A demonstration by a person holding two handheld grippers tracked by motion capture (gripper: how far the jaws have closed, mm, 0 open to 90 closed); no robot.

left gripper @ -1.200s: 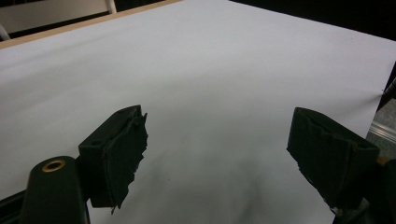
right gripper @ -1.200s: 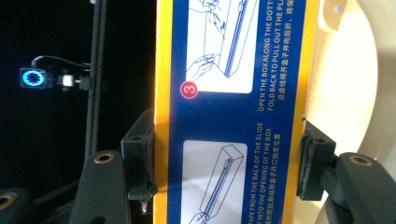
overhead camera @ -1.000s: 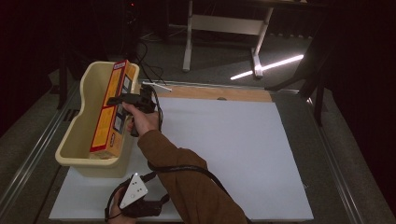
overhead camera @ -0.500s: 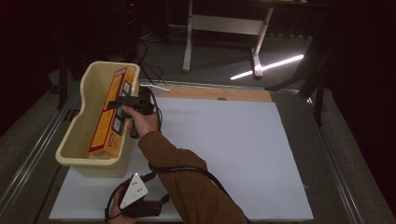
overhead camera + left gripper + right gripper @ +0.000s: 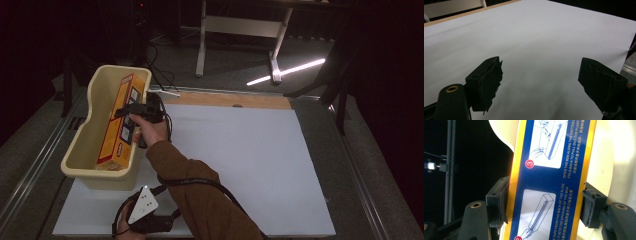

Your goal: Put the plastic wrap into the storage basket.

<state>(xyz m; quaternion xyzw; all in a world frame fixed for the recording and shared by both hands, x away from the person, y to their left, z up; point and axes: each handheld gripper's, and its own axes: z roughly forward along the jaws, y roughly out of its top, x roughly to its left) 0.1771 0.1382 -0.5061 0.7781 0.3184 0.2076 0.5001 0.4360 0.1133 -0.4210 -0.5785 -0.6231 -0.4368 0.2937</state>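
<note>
Nearest, the left gripper (image 5: 145,220) is parked on the white desk (image 5: 240,165), jaws wide and empty. Farther off, the box (image 5: 119,125) has been dropped down into the cream bin (image 5: 85,145) and leaned on its right wall. The right gripper (image 5: 544,207) has just been eased open, the box kept between its pads, so release looks underway. Orange-edged, blue instruction panel.
</note>
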